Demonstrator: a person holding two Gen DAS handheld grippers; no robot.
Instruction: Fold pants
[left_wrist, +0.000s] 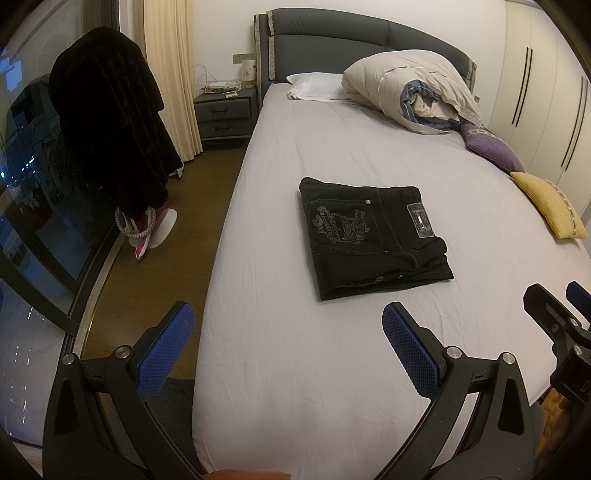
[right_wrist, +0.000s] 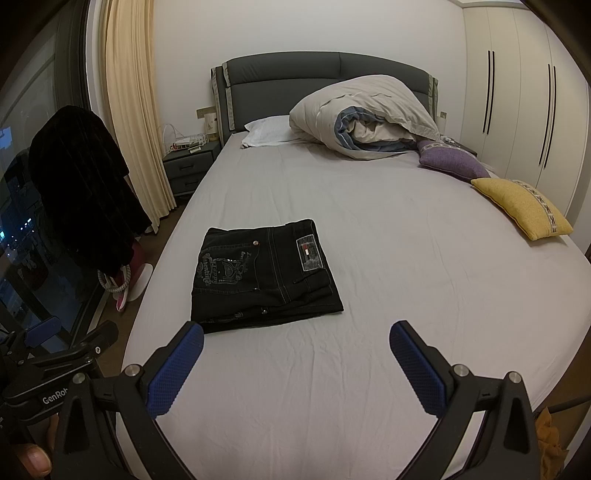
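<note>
On the bed (right_wrist: 406, 258), black pants (right_wrist: 264, 275) lying folded square, looking basically done. Left gripper (left_wrist: 288, 328) and right gripper (right_wrist: 297, 341) hovering near, fingers spread wide, gripping nothing.

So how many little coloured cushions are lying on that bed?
2: a purple cushion beside the rolled duvet, and a yellow cushion just nearer; more could be hidden behind the duvet.

The pants (right_wrist: 264, 273) were black with pale stitching, a grey embroidered crest and a grey patch carrying a red and white mark. They lay on a pale grey sheet (right_wrist: 406, 258) near 2 cushions, 1 purple (right_wrist: 452, 162) and 1 mustard yellow (right_wrist: 521, 210), both with patterned trim. Blue textured pads (right_wrist: 417, 373) lined the black gripper fingers.
</note>
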